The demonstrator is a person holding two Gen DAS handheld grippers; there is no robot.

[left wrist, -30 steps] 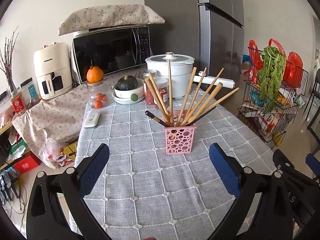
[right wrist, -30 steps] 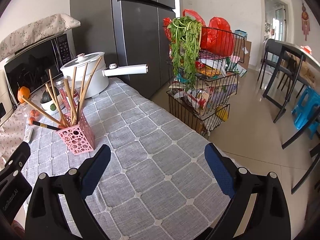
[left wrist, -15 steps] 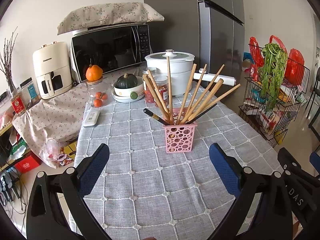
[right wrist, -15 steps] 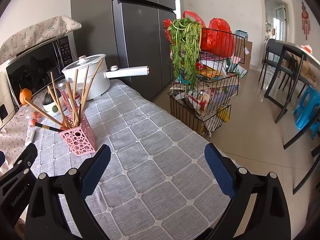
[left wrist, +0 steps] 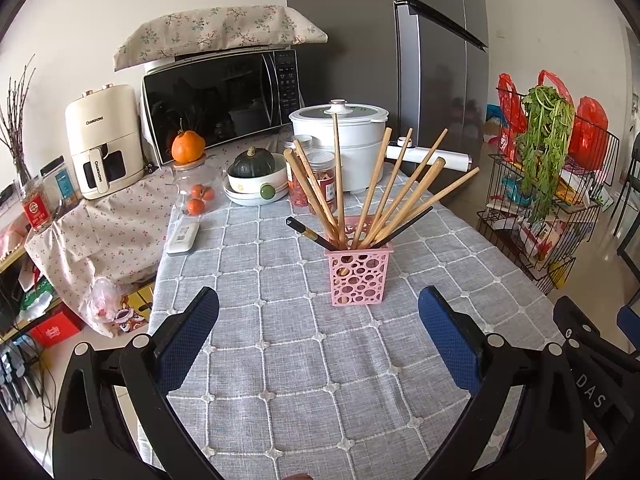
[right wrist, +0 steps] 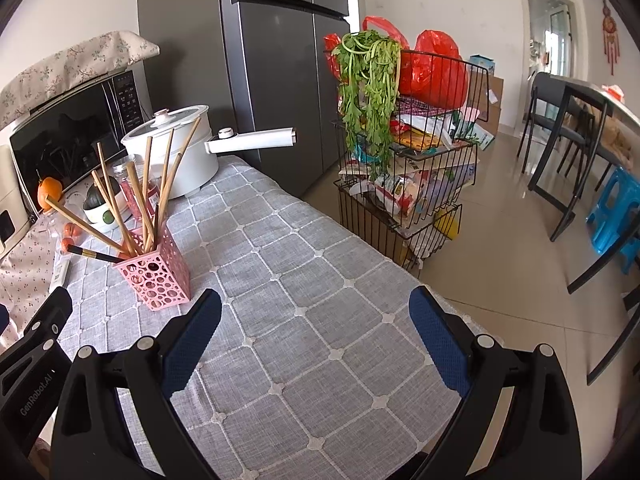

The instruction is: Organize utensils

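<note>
We've got the left hand-held gripper [left wrist: 318, 326] hovering low over the worktop [left wrist: 304, 368], fingers spread wide with nothing in them, pointed straight at the pink holder [left wrist: 357, 276]. The right hand-held gripper [right wrist: 315, 326] sits just beside it, also spread and empty, angled more toward the worktop's right edge, with the holder [right wrist: 154, 276] off to its left. The holder stands upright mid-worktop, apart from both grippers. Count-wise: one holder, and we make out about nine wooden chopsticks [left wrist: 338, 172] fanned out in it plus two black chopsticks [left wrist: 310, 233] leaning outward, though the bundle overlaps so we can't be sure. Behind it sit one white pot [left wrist: 340, 142], one microwave [left wrist: 222, 100].
</note>
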